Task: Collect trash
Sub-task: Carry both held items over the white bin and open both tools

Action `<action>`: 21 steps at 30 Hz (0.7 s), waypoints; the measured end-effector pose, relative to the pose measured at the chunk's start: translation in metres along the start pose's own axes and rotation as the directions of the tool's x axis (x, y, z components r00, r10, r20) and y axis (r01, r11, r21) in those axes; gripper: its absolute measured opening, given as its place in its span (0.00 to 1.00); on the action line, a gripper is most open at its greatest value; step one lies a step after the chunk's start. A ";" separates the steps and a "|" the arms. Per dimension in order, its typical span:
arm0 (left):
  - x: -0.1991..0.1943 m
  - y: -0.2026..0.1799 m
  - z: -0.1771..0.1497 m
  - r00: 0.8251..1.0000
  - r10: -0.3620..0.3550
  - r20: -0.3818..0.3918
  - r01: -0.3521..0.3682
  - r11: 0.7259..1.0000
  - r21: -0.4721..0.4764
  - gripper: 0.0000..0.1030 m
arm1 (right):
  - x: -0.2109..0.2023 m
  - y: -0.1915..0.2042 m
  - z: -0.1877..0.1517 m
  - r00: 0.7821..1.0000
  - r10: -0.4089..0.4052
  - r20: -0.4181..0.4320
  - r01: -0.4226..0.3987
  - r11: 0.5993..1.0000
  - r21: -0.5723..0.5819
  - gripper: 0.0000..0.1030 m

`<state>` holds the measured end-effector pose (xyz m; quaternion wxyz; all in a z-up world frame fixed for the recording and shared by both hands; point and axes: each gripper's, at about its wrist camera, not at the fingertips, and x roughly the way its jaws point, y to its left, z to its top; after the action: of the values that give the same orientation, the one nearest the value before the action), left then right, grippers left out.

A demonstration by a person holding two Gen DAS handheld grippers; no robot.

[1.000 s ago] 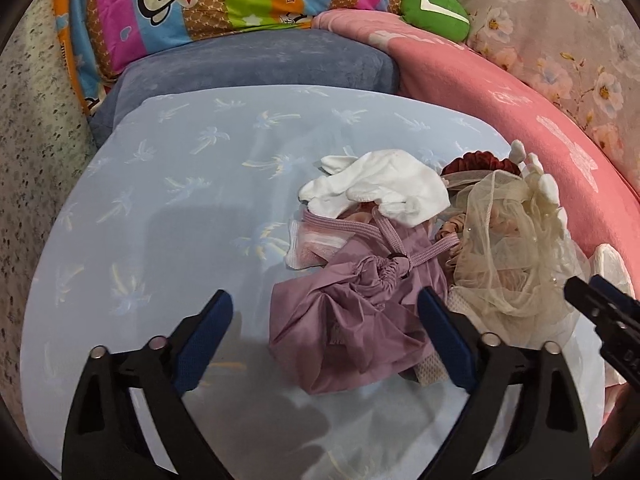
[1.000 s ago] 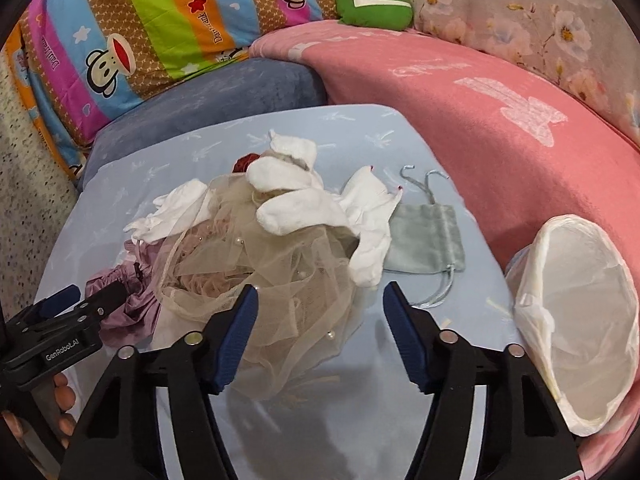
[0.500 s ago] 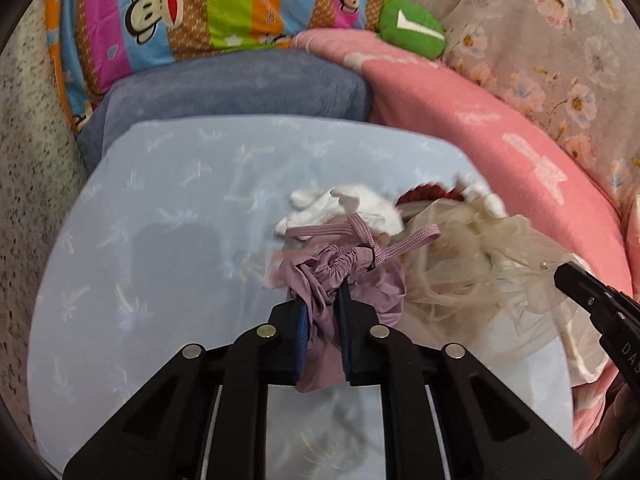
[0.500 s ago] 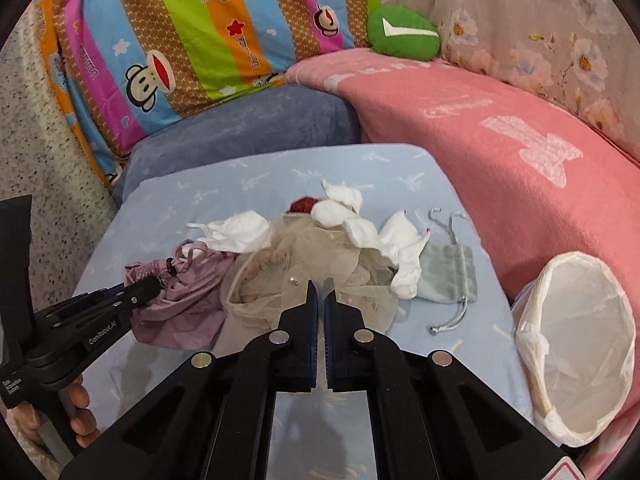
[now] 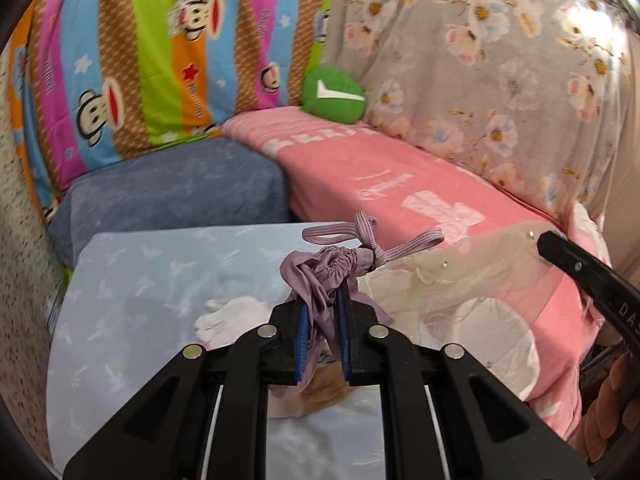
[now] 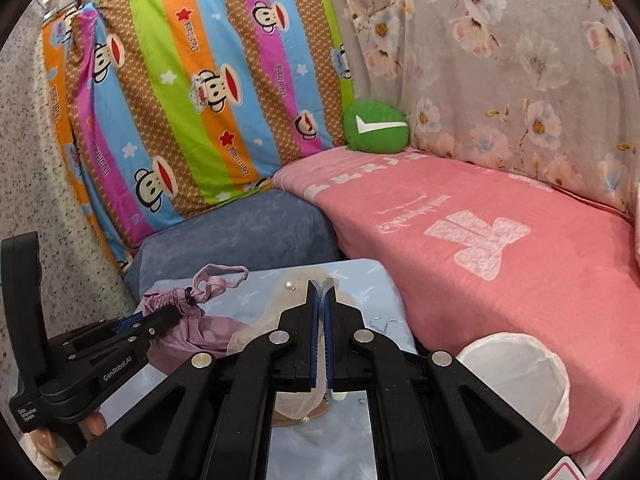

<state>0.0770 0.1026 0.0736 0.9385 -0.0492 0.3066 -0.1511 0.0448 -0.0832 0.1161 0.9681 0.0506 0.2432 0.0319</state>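
My left gripper [image 5: 322,300] is shut on a mauve drawstring bag [image 5: 328,268] and holds it lifted above the light blue sheet [image 5: 140,280]; it also shows in the right wrist view [image 6: 192,320]. My right gripper [image 6: 322,292] is shut on a beige mesh cloth with pearls [image 6: 280,320], also lifted; the cloth shows in the left wrist view [image 5: 460,280]. A white glove [image 5: 232,320] lies on the sheet below. A white-lined trash bag [image 6: 516,384] stands open at the right.
A pink blanket [image 6: 480,240] covers the right side. A blue-grey cushion [image 6: 240,232], a striped monkey-print cloth [image 6: 200,100] and a green round cushion [image 6: 376,128] are at the back. A speckled wall [image 6: 24,160] is at the left.
Both grippers closed on their cloth items and lifted them off the sheet. The pile came apart, leaving the white glove on the sheet.
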 end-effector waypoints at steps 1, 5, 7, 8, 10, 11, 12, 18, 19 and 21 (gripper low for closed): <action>0.001 -0.009 0.002 1.000 -0.015 0.003 0.015 1.000 0.013 0.12 | -0.007 -0.010 0.004 1.000 -0.015 0.015 0.015 1.000 0.007 0.02; 0.006 -0.045 0.008 0.997 -0.079 0.005 0.079 0.995 0.054 0.12 | -0.029 -0.051 0.016 0.995 -0.077 0.057 0.074 0.996 0.046 0.02; 0.011 -0.065 0.009 0.994 -0.110 0.004 0.110 0.991 0.076 0.12 | -0.038 -0.074 0.018 0.991 -0.117 0.070 0.113 0.992 0.060 0.02; 0.011 -0.073 0.009 0.992 -0.123 0.005 0.123 0.989 0.085 0.12 | -0.041 -0.084 0.018 0.988 -0.137 0.073 0.132 0.989 0.066 0.02; 0.016 -0.092 0.010 0.988 -0.154 0.000 0.153 0.982 0.109 0.12 | -0.048 -0.103 0.017 0.983 -0.166 0.076 0.160 0.984 0.079 0.02; 0.019 -0.100 0.009 0.986 -0.168 -0.008 0.168 0.979 0.118 0.12 | -0.050 -0.111 0.016 0.981 -0.180 0.076 0.173 0.981 0.085 0.02; 0.023 -0.108 0.009 0.982 -0.188 -0.020 0.189 0.974 0.127 0.12 | -0.052 -0.120 0.014 0.978 -0.196 0.073 0.189 0.978 0.093 0.02; 0.049 -0.153 0.001 0.967 -0.240 -0.081 0.251 0.951 0.179 0.13 | -0.049 -0.163 0.001 0.965 -0.261 0.037 0.254 0.958 0.135 0.02; 0.054 -0.160 -0.001 0.963 -0.250 -0.100 0.265 0.946 0.186 0.14 | -0.047 -0.168 -0.002 0.963 -0.269 0.030 0.262 0.955 0.141 0.02; 0.064 -0.171 -0.004 0.956 -0.263 -0.130 0.285 0.938 0.196 0.14 | -0.044 -0.180 -0.006 0.960 -0.280 0.016 0.275 0.949 0.155 0.03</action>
<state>0.0802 -0.0798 0.0665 0.8913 0.0172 0.3263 -0.3145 0.0098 -0.2653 0.1115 0.9608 0.0896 0.2313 -0.1239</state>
